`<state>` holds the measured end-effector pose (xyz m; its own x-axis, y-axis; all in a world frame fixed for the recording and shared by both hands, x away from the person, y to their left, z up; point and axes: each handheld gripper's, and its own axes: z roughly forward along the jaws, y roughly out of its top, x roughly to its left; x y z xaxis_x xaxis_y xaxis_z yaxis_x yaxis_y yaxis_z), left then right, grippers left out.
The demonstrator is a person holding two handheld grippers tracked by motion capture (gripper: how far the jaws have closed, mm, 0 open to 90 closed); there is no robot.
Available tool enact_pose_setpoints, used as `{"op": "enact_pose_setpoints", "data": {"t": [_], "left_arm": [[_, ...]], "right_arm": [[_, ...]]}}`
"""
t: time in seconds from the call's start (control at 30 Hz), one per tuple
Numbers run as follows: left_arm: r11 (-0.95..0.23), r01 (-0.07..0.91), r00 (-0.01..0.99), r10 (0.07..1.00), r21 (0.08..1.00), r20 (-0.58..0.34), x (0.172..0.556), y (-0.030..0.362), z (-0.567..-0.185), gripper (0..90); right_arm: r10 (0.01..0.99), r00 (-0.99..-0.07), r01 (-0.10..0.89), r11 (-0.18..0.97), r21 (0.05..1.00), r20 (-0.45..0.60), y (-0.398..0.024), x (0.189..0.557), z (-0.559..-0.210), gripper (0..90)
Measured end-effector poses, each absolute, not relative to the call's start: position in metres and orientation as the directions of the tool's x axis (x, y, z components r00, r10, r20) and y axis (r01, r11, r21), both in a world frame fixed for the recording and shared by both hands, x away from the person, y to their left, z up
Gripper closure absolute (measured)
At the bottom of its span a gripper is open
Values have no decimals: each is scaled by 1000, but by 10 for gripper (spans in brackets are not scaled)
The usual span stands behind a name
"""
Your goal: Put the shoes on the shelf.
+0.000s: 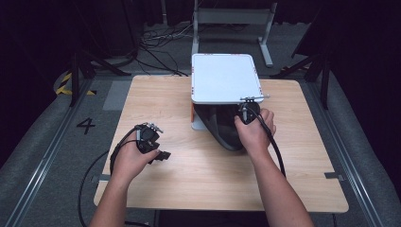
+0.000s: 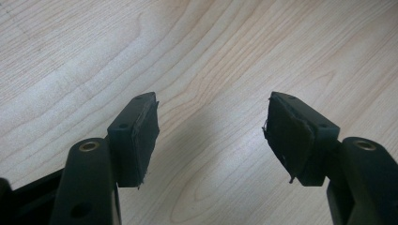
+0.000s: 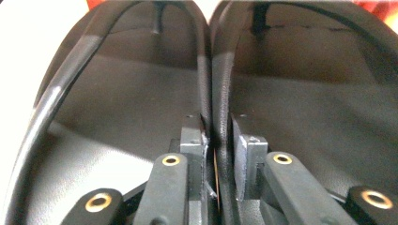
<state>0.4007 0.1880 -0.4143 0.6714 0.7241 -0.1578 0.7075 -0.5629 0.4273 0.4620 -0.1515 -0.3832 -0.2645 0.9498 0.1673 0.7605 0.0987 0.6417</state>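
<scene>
Two black shoes (image 3: 141, 93) lie side by side on the wooden table (image 1: 189, 175), toes under a white box (image 1: 222, 78). In the high view they show as one dark shape (image 1: 220, 130) sticking out from beneath the box. My right gripper (image 3: 217, 126) is shut on the two touching inner rims of the shoes, pinching them together; from above it (image 1: 246, 113) sits at the box's front right corner. My left gripper (image 1: 161, 154) rests low over bare wood at the left. Its jaws (image 2: 211, 117) stand open with nothing between them.
The white box stands at the table's far middle, with orange showing at its lower left corner (image 1: 193, 113). Cables trail from both grippers off the near edge. A metal stand (image 1: 231, 19) and loose cables sit on the floor beyond the table.
</scene>
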Motion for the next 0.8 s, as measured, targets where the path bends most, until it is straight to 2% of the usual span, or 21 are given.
{"op": "enact_pose_setpoints", "data": {"t": [0.3,0.37,0.4,0.47,0.57,0.8], "left_arm": [[-563,706,673,722,429,-160,400,188,-414,357],[-559,705,673,721,437,-163,400,188,-413,356],[-560,703,675,720,438,-162,400,188,-413,356],[-559,706,672,722,434,-164,401,188,-413,357],[-569,701,678,718,429,-157,401,185,-413,356],[-586,688,694,704,427,-151,401,172,-413,356]], "right_arm": [[964,-240,743,109,660,111,-132,475,-392,771],[962,-255,743,132,656,95,-129,476,-397,736],[957,-272,730,136,670,102,-130,476,-399,673],[940,-297,709,98,699,170,-133,474,-399,605],[925,-342,691,128,712,166,-140,470,-395,567],[896,-399,649,126,750,195,-166,440,-378,559]]}}
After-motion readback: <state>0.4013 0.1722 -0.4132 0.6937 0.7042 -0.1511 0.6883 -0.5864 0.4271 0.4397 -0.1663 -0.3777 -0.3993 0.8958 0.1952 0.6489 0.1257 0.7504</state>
